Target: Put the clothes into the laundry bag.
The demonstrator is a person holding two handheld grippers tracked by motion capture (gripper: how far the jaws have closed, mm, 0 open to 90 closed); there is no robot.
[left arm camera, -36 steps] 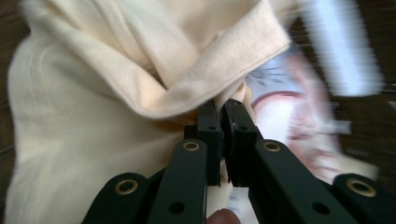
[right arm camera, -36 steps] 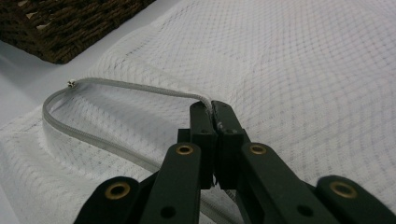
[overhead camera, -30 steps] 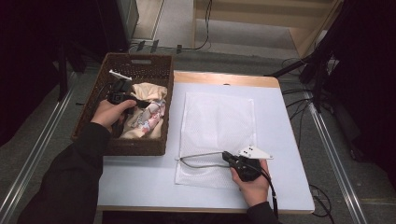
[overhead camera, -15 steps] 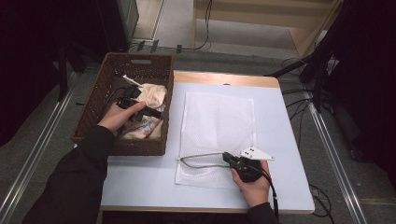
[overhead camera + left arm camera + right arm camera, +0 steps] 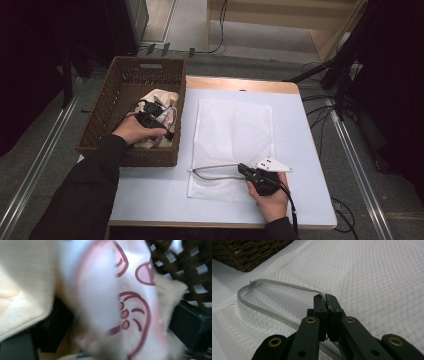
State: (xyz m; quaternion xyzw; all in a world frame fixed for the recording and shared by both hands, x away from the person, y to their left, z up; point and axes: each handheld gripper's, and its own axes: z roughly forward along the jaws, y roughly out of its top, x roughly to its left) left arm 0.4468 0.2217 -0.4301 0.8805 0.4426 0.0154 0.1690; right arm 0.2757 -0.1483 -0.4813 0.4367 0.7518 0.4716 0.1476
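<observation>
While my right gripper (image 5: 243, 169) stays clenched on the mesh laundry bag's (image 5: 232, 130) zipper edge beside the wicker basket (image 5: 125, 87), my left gripper (image 5: 161, 120), jaws just opened, should sink deeper around the printed cloth (image 5: 120, 302) inside that basket before closing.

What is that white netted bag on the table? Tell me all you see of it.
The mesh bag is white, fine-netted fabric, a rectangle lying flat on the pale table beside the wicker basket. A grey zipper edge runs along its near end, pulled up into an open loop so the mouth gapes. The right gripper is shut on that edge, lifting it slightly. Its inside is not visible.
</observation>
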